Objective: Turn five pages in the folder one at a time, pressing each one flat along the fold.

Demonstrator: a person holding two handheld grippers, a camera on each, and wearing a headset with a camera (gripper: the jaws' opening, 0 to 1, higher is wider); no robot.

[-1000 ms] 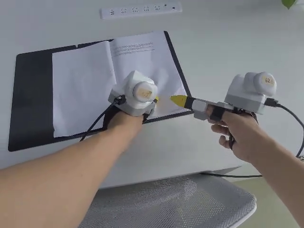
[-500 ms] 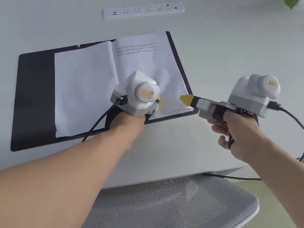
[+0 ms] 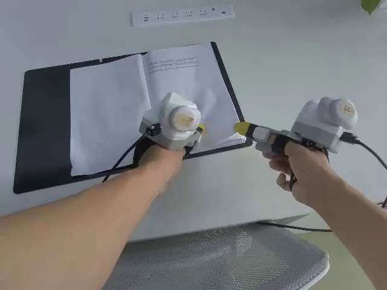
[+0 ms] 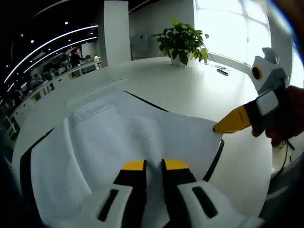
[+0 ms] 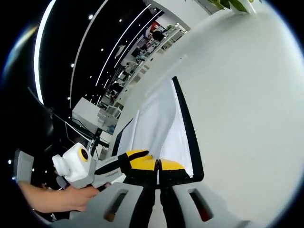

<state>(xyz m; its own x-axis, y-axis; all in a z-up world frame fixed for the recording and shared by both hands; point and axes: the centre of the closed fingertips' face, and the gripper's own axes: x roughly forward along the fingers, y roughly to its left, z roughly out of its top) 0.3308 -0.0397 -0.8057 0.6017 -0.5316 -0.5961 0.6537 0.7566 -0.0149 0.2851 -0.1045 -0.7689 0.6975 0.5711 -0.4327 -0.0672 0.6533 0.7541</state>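
The folder [image 3: 42,133] has a matt black cover; its pages [image 3: 109,115] are smooth white paper; the tabletop [image 3: 290,66] is smooth, white, faintly glossy.

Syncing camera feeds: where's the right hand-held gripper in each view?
Head view: right hand-held gripper right of centre, yellow tip beside the folder's lower right corner.
Left gripper view: far right, tip at the same corner.
Right gripper view: bottom centre, its own jaws.
Shared landmark: the folder's black right edge.
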